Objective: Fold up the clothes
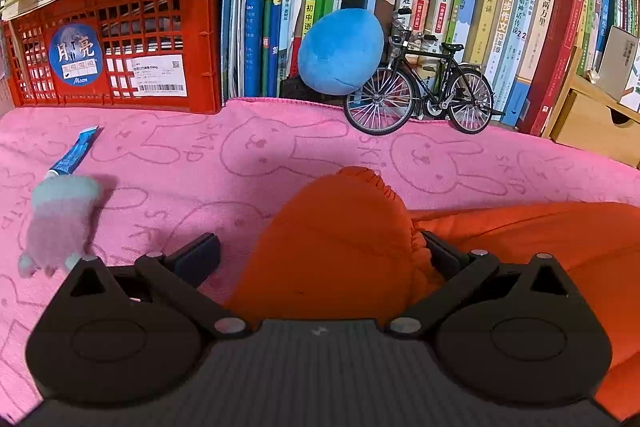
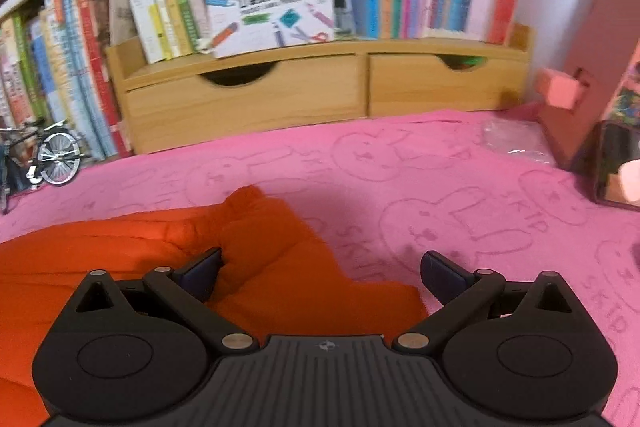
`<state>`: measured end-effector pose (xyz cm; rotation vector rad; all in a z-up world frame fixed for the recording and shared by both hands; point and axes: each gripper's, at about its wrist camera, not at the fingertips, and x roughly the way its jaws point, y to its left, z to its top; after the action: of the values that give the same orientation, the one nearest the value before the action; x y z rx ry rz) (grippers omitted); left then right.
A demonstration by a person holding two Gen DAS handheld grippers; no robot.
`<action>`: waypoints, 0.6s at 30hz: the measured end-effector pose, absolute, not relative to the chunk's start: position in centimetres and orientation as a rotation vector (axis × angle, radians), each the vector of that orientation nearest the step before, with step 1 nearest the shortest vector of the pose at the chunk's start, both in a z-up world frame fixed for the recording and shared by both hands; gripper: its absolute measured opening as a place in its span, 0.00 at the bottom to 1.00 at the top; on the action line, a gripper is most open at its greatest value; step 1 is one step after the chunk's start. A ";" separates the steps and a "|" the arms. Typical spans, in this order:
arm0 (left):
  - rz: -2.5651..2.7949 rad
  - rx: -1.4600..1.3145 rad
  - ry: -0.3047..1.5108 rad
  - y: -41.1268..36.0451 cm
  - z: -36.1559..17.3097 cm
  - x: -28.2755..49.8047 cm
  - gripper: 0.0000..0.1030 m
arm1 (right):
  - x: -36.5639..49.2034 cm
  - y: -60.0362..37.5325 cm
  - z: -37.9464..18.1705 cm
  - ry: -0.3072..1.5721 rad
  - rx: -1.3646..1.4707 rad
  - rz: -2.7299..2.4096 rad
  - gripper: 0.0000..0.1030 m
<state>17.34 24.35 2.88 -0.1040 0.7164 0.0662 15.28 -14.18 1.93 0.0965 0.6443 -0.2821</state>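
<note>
Left wrist view: the left gripper [image 1: 320,251] is standing wide open, an orange garment [image 1: 344,247] bunching up between its fingers and hiding most of the right one. The garment's elastic hem is pointing toward the books [image 1: 500,7]; its body is running off right, cut by the frame, over the pink towel [image 1: 240,155].

Right wrist view: the right gripper [image 2: 320,271] is also spread, released. A garment [image 2: 280,267] corner is lying between its fingers, touching the left one; the rest is stretching left, blurred.

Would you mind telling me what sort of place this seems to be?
Probably a child's study corner at home: packed shelves of children's books, a wooden desk organiser with drawers, and a model bicycle beside a pink bunny-print towel.
</note>
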 end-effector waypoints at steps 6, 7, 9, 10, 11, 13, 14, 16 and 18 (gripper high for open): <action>0.066 -0.104 0.717 24.4 2.8 17.3 1.00 | 12.1 -8.5 4.8 0.448 -0.126 -0.302 0.98; 0.066 -0.105 0.717 24.4 2.8 17.3 1.00 | 11.6 -7.2 5.4 0.424 -0.120 -0.236 0.98; 0.066 -0.107 0.716 24.4 2.8 17.3 1.00 | 11.3 -4.2 6.3 0.409 -0.111 -0.098 0.98; 0.065 -0.109 0.716 24.4 2.8 17.3 1.00 | 11.4 -2.6 6.6 0.418 -0.102 -0.029 0.98; 0.065 -0.110 0.716 24.4 2.8 17.3 1.00 | 11.5 -1.0 6.9 0.427 -0.093 0.040 0.98; 0.064 -0.114 0.715 24.5 2.8 17.3 1.00 | 12.1 1.1 6.8 0.457 -0.055 0.136 0.98; 0.064 -0.116 0.714 24.5 2.8 17.3 1.00 | 12.3 2.1 6.6 0.477 -0.059 0.173 0.98; 0.063 -0.120 0.713 24.6 2.8 17.3 1.00 | 12.8 3.8 5.9 0.517 -0.099 0.218 0.98; 0.061 -0.124 0.712 24.6 2.9 17.3 1.00 | 13.2 3.8 5.3 0.543 -0.139 0.198 0.98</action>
<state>17.27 24.64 2.86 -0.1242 0.7123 0.0613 13.21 3.78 5.34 -0.1389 0.5434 0.1979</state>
